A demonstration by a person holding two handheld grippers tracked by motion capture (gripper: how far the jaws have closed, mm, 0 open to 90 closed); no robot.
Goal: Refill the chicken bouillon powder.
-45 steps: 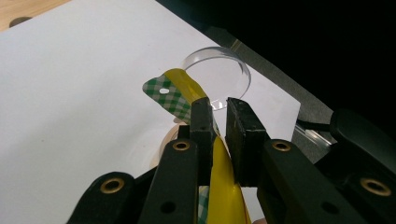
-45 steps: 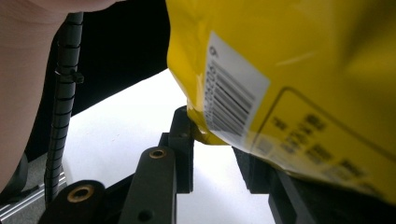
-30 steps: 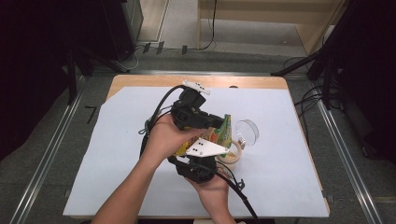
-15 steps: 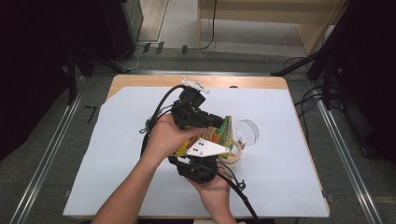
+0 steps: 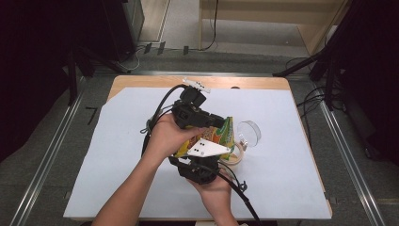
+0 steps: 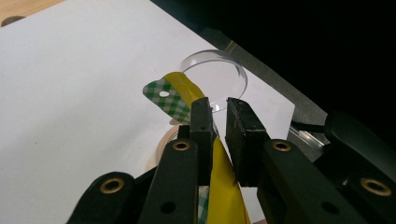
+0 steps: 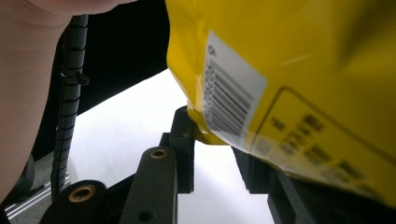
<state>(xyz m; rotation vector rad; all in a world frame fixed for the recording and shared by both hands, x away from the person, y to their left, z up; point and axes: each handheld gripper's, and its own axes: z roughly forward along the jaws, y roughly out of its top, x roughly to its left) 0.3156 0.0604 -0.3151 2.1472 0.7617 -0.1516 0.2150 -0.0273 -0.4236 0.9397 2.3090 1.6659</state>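
Both grippers on the yellow packet, mid-frame over the white sheet.

Nearest me in the high view, my right gripper (image 5: 214,157) grasps the yellow packet (image 5: 217,135) by its lower corner; its own view has that corner (image 7: 198,123) caught between the jaws. Farther up, my left gripper (image 5: 221,123) is clenched on the packet's top edge (image 6: 219,182), green-checked tab (image 6: 166,98) poking beyond. The packet's long axis tilts toward the upper right. Past it, a tape roll (image 5: 236,154) and clear lid (image 5: 249,133) rest on the tabletop (image 5: 141,82).
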